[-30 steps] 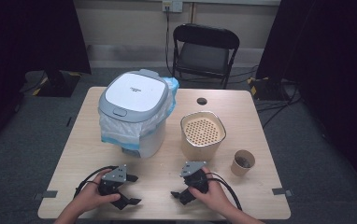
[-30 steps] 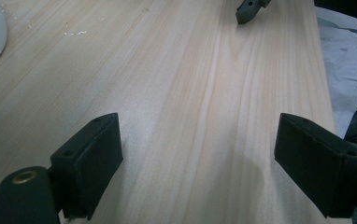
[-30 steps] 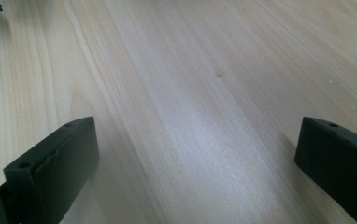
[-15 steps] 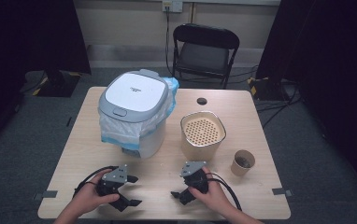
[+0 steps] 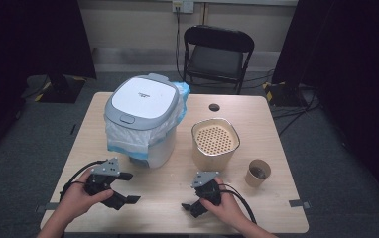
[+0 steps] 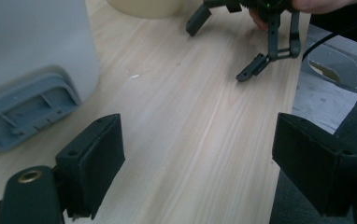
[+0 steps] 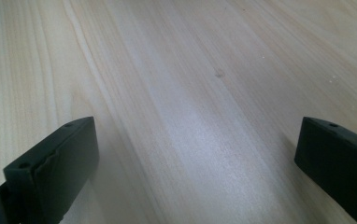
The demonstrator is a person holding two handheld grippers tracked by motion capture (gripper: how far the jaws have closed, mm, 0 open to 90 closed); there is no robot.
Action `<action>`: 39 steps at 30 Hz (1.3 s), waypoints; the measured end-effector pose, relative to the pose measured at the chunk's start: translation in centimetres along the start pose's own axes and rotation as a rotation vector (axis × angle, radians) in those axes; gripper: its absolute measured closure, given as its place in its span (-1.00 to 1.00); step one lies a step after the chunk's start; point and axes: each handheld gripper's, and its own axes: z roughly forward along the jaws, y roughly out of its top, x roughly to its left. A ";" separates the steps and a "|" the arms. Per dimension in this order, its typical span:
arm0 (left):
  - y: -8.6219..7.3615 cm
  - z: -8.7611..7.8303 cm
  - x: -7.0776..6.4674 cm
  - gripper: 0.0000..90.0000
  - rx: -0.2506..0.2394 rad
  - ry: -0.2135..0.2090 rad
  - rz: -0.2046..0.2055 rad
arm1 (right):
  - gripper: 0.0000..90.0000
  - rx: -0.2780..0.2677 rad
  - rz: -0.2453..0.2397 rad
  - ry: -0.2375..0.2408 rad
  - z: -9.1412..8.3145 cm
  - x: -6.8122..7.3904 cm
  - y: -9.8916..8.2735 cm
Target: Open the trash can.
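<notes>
Raising the left tongs (image 5: 128, 187) off the surface (image 5: 177, 168), just in front of the white bin (image 5: 143, 106). Easing the jaws slightly inward while keeping them wide apart, gripping nothing. Probably beginning an approach to the bin. Leaving the bin untouched on the surface, lid down. Holding the right tongs (image 5: 191, 197) low, in front and right of the bin, jaws wide, gripping nothing.
</notes>
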 end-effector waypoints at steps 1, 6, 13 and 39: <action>0.2 -0.2 0.0 -0.63 0.005 0.001 -0.003 | -1.00 0.000 -0.002 0.000 0.0 0.0 0.0; 1.0 -1.2 -0.1 -0.63 0.017 0.003 -0.012 | -1.00 0.000 -0.002 0.000 0.0 0.0 0.0; 2.6 -2.7 -0.3 -0.64 0.008 -0.004 -0.009 | -1.00 -0.001 -0.002 0.000 0.0 0.0 0.0; 8.3 -6.7 -0.3 -0.64 -0.040 0.015 -0.006 | -1.00 -0.003 -0.004 -0.002 0.0 0.0 0.0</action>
